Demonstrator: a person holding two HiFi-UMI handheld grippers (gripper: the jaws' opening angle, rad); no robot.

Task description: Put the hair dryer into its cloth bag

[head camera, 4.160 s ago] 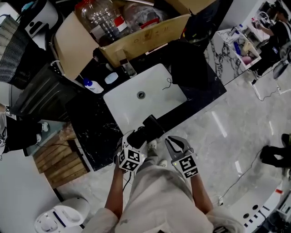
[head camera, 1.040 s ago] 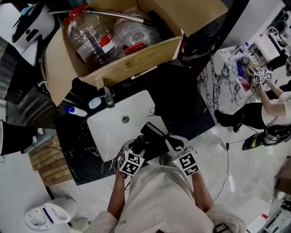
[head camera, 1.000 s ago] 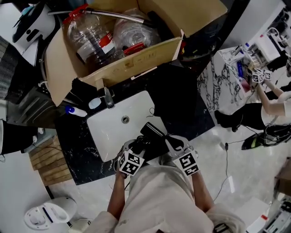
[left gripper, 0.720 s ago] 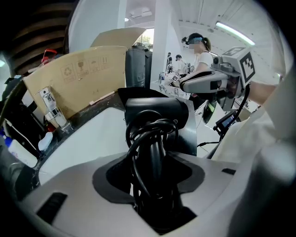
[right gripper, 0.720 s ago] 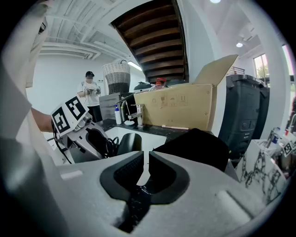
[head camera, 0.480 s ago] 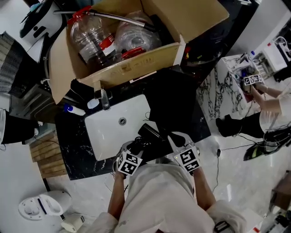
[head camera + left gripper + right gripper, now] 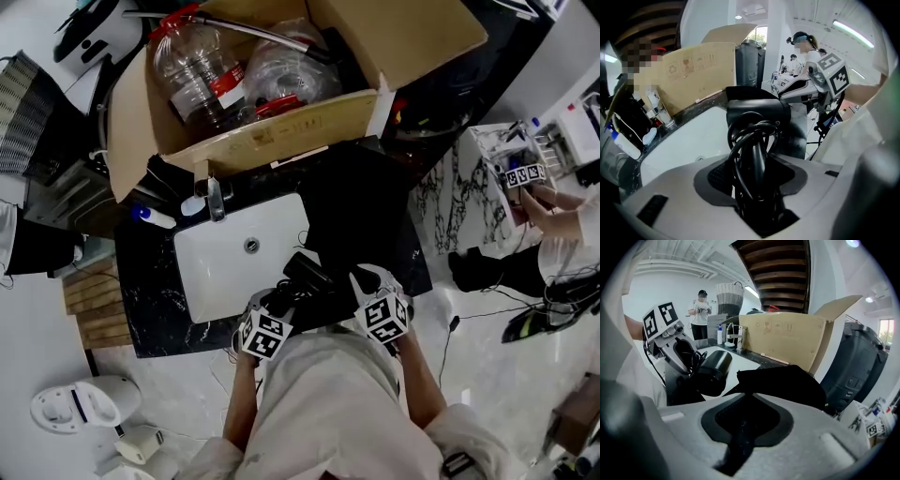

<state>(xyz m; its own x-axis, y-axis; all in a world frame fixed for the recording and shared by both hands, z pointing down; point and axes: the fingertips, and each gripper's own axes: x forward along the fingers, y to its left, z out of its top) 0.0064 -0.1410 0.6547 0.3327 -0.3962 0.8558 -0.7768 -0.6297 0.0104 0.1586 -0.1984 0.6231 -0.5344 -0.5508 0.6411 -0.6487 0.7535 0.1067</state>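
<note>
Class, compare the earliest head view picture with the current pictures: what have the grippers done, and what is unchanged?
Both grippers moved forward over the black counter's edge. The right gripper, empty before, now pinches the edge of the black cloth bag. The left gripper still grips the black hair dryer by its cord-wrapped handle. The white sink and the cardboard box stayed put.

Cardboard box (image 7: 291,127) behind white sink (image 7: 225,272); plastic bottle (image 7: 192,70) inside box

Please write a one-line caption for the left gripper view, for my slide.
Left gripper clamps the hair dryer by its cord-wrapped handle, near the white sink, cardboard box behind.
</note>
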